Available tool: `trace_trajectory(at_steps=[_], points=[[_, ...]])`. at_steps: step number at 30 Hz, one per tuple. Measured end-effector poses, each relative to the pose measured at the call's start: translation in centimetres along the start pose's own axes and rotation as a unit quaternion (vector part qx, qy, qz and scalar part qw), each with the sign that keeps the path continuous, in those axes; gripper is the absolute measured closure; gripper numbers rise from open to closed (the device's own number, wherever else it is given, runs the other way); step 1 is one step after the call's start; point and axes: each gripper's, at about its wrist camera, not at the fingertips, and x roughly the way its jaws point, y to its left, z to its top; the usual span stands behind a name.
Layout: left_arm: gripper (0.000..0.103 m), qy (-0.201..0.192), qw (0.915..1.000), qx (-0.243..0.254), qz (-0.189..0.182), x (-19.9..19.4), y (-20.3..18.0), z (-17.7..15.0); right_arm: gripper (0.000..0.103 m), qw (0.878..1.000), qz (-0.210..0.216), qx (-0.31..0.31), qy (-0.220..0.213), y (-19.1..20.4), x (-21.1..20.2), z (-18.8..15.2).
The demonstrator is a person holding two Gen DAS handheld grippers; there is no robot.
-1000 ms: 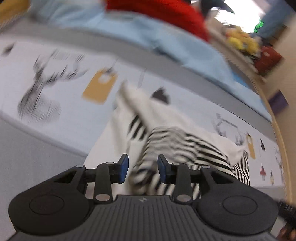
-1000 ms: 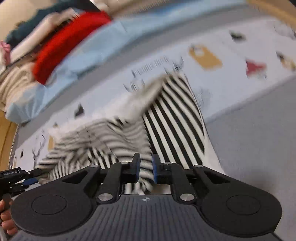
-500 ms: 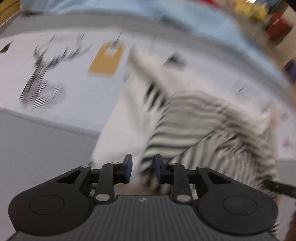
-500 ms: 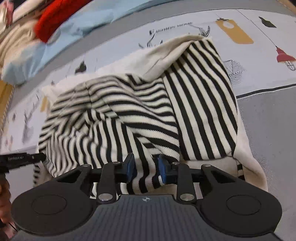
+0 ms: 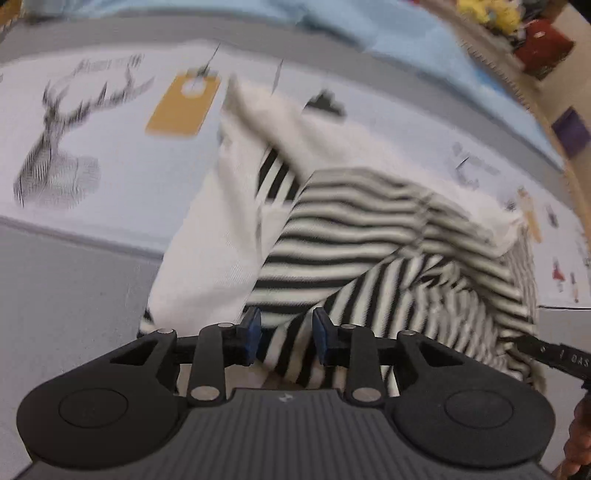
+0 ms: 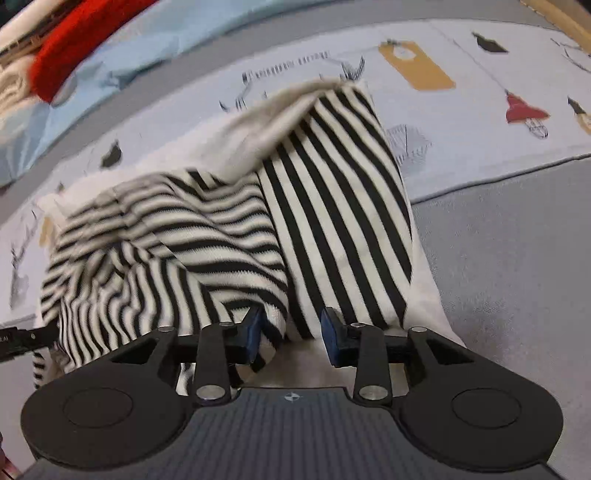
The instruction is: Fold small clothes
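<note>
The striped garment (image 6: 229,236) is laid lengthwise across the printed sheet (image 6: 480,122), its edge between the opening jaws of both the left gripper (image 5: 284,332) and the right gripper (image 6: 291,332), neither pressing

Below my grippers is a bed with a printed sheet (image 6: 461,122): pale ground, grey band along its near edge, with stag, mustard tag and red lamp motifs. Straight ahead of both sets of fingers the striped garment (image 6: 332,206) lies rumpled on it, cream lining turned up. Beyond that, further from me, a light-blue cloth (image 5: 369,26) lies across the bed, a red garment (image 6: 81,40) on top.
</note>
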Motion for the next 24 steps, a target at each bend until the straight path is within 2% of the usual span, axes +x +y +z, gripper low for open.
trace_trajectory(at_steps=[1, 2, 4, 5, 9, 10, 11, 12, 13, 14, 16, 19, 22, 24], points=[[0.063, -0.018, 0.9998, 0.001, -0.007, -1.0, -0.2, 0.2, 0.067, 1.000, 0.005, -0.001, -0.012, 0.1, -0.7, 0.2], [0.048, -0.034, 0.9993, -0.002, -0.013, -2.1, -0.3, 0.1, 0.067, 1.000, 0.014, -0.001, -0.027, 0.3, -1.6, 0.5], [0.028, -0.070, 0.9973, -0.007, -0.022, -4.2, -0.5, 0.0, 0.067, 0.998, 0.032, -0.002, -0.057, 0.6, -3.4, 0.7], [0.023, -0.087, 0.9959, -0.005, -0.025, -5.3, -0.6, -0.3, 0.067, 0.996, 0.040, -0.007, -0.080, 0.8, -4.7, 0.8], [0.022, -0.125, 0.9920, -0.001, -0.021, -9.6, -0.7, -2.8, 0.065, 0.986, 0.053, -0.032, -0.157, 1.4, -10.6, 0.0], [0.022, -0.129, 0.9914, -0.001, -0.024, -10.7, -0.6, -3.6, 0.063, 0.983, 0.055, -0.037, -0.174, 1.3, -12.1, -0.6], [0.023, -0.133, 0.9907, 0.002, -0.026, -11.9, -0.4, -4.5, 0.056, 0.980, 0.056, -0.040, -0.188, 1.0, -13.5, -1.3], [0.025, -0.141, 0.9895, 0.008, -0.029, -13.0, -0.1, -5.3, 0.051, 0.977, 0.056, -0.042, -0.201, 0.7, -15.0, -2.2], [0.049, -0.154, 0.9872, 0.023, -0.032, -14.6, 0.1, -6.6, 0.050, 0.975, 0.056, -0.045, -0.209, 0.1, -16.4, -3.4], [0.095, -0.156, 0.9863, 0.042, -0.033, -15.8, 0.3, -7.6, 0.050, 0.974, 0.056, -0.051, -0.213, -0.6, -17.5, -4.5], [0.103, -0.165, 0.9831, 0.075, -0.028, -18.0, 0.9, -10.2, 0.050, 0.973, 0.050, -0.063, -0.215, -2.1, -19.3, -6.9], [0.103, -0.188, 0.9775, 0.095, -0.010, -19.8, 2.8, -14.1, 0.050, 0.975, 0.029, -0.065, -0.211, -5.1, -20.7, -11.4], [0.103, -0.173, 0.9821, 0.073, -0.018, -19.0, 5.4, -17.3, 0.051, 0.982, 0.020, -0.031, -0.185, -8.0, -20.4, -14.6], [0.103, -0.150, 0.9876, 0.043, -0.022, -18.1, 7.0, -17.8, 0.051, 0.987, 0.032, 0.005, -0.160, -9.3, -19.9, -15.7]])
